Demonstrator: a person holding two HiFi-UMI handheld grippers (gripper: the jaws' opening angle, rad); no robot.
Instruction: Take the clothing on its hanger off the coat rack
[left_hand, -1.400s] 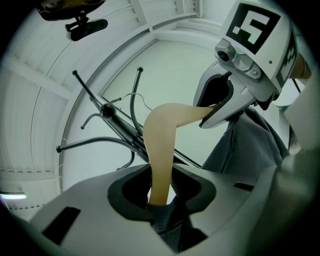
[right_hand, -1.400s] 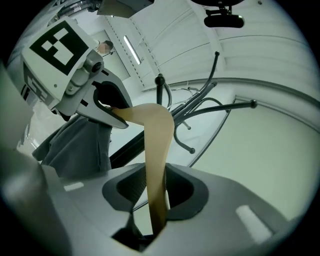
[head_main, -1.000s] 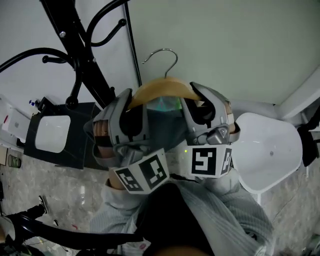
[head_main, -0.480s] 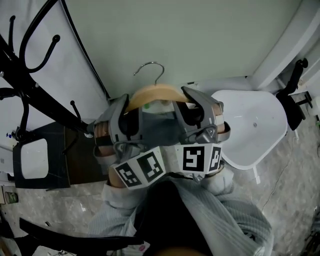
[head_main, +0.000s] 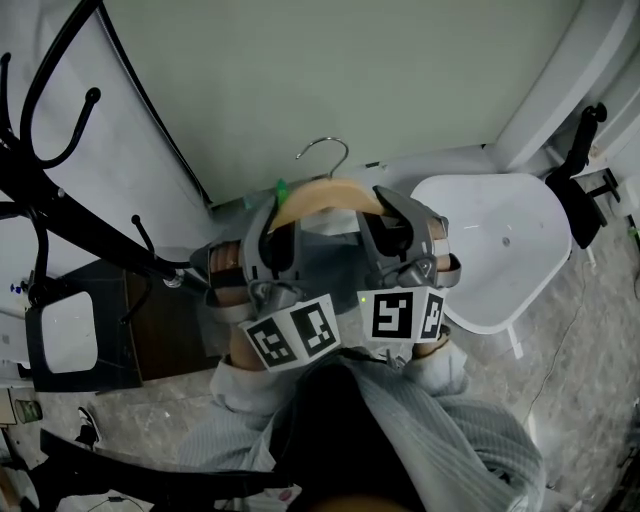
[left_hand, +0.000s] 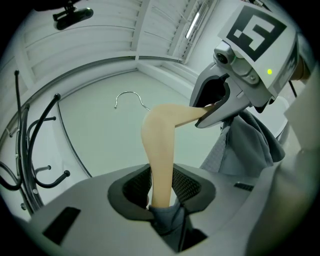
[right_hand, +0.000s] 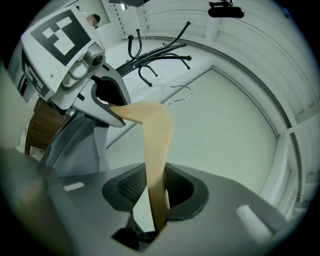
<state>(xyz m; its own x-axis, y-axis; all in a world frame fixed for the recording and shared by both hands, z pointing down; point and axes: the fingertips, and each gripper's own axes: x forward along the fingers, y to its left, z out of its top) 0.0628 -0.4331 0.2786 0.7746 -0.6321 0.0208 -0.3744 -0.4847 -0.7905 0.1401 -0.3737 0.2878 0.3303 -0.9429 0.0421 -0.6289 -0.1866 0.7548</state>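
Above a speckled floor (head_main: 130, 420), by a pale wall (head_main: 350, 70), the hanger (head_main: 322, 195) spans left-right, hook toward the wall; left gripper (left_hand: 161, 187) and right gripper (right_hand: 155, 192) clamp its ends.

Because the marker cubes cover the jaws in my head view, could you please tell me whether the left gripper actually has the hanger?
Observer: Yes, the left gripper is shut on one arm of the wooden hanger.
Operator: And the right gripper, please?
Observer: The right gripper is shut on the hanger's other arm.
Operator: Is any fabric caught in either grip?
Observer: A fold of the grey clothing is bunched at the base of the left gripper's jaws, against the hanger.
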